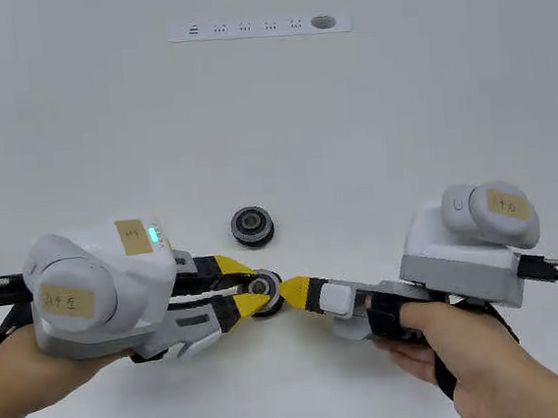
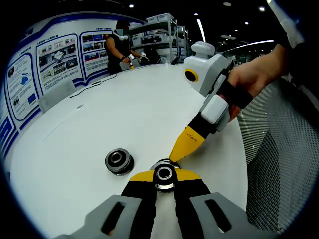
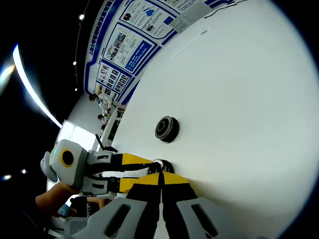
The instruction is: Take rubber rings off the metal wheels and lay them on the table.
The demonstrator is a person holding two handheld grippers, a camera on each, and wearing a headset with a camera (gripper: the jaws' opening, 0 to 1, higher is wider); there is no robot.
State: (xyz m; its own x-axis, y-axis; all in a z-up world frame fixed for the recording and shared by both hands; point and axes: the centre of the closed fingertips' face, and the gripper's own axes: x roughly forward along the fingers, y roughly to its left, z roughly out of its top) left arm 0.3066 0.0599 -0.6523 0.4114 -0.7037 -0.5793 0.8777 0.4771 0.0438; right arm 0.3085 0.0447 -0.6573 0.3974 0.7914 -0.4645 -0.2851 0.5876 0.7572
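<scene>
A metal wheel with a black rubber ring round it is held just above the white table. My left gripper is shut on the wheel, one yellow jaw on each side of it. From the right, my right gripper comes in with its jaws shut, and its yellow tips pinch the wheel's black rim. In the right gripper view, the held wheel sits right at that gripper's tips. A second wheel lies flat on the table, a short way behind.
A white power strip lies at the table's far edge. A grey mesh chair stands off the table's near side. A person stands far off by wall posters. Bare tabletop lies all round the wheels.
</scene>
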